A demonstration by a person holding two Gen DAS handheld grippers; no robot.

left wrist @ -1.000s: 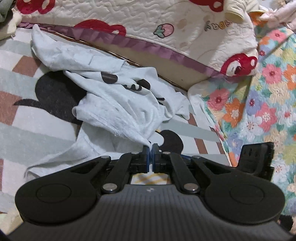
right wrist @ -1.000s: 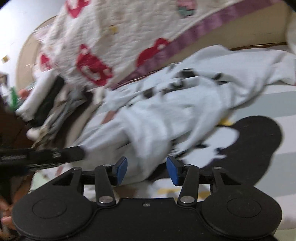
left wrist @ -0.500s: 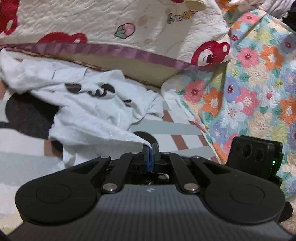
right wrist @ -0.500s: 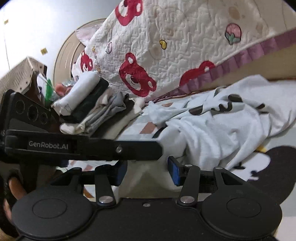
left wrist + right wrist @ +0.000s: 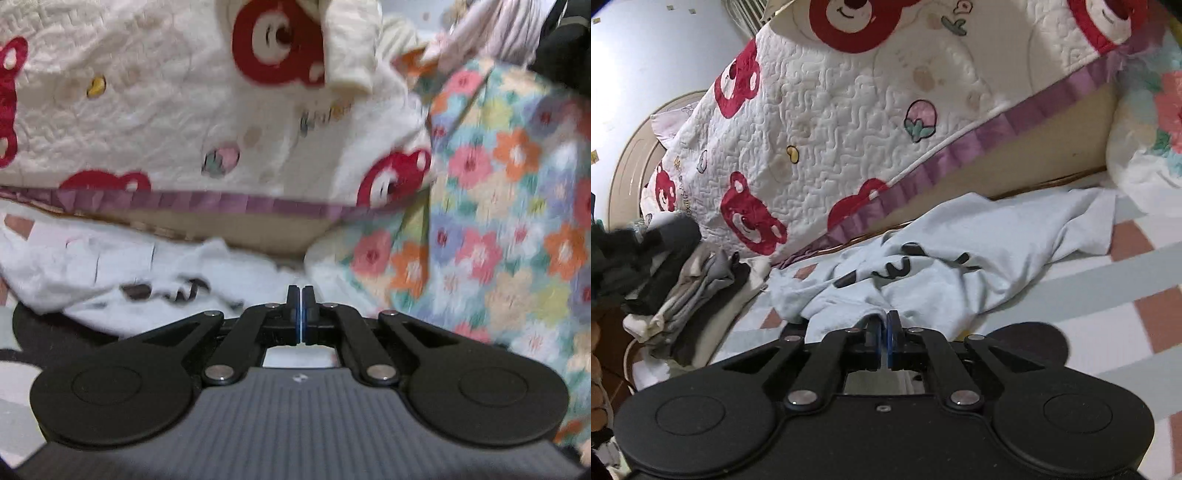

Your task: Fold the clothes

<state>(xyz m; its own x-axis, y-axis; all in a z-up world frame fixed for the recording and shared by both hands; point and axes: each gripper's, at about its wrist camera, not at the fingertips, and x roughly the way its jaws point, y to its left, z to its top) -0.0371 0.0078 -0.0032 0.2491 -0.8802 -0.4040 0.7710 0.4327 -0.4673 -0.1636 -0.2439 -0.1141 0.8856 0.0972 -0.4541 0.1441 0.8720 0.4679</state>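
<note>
Folding has barely begun on the pale blue cotton shirt with black lettering, which lies crumpled on the striped mat beside the quilted bear-print bedspread. The right tongs have just been closing and now pinch the shirt's near edge. The left tongs are pressed together; cloth is bunched against their tips, but whether they grip it I cannot tell. A stack of folded clothes sits far left; spreading and every fold remain.

Both wrist views look low and close across the pale shirt toward the bear quilt
</note>
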